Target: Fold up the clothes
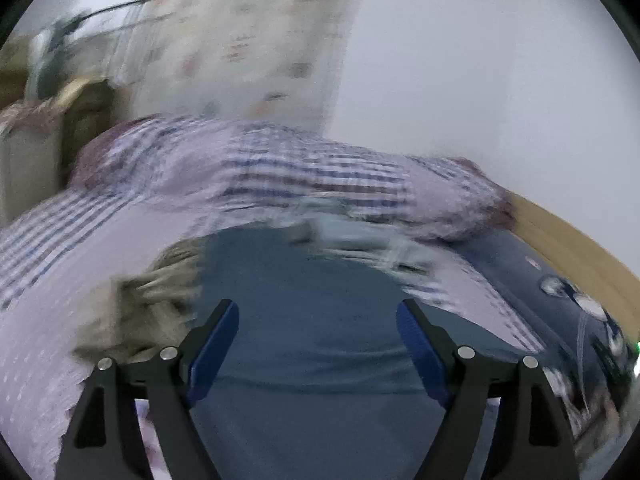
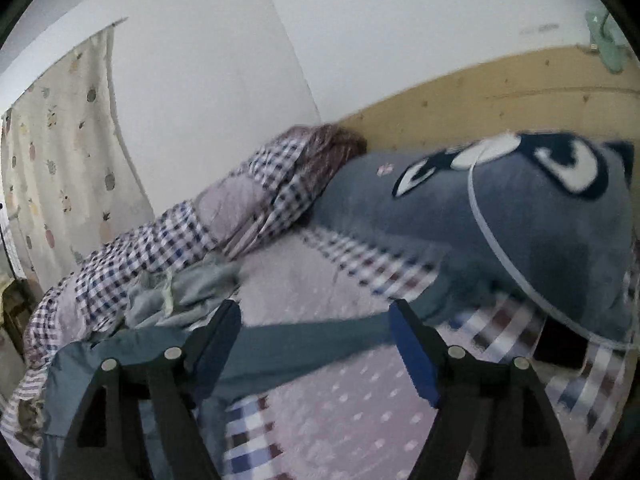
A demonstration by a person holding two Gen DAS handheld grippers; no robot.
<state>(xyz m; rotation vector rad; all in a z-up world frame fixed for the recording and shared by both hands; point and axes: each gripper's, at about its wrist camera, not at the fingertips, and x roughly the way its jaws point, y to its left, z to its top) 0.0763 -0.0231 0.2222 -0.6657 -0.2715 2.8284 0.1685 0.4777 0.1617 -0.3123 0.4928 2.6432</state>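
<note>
Spread flat across the near bed (image 2: 340,408), blue-grey garment (image 1: 304,320) ready for folding; left gripper (image 1: 318,336) and right gripper (image 2: 316,340) above it, jaws wide, holding nothing.

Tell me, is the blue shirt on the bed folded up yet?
Cannot tell for sure. The blue shirt lies flat on the bed as a long strip, but the right view shows only part of it, and the left view is blurred.
</note>
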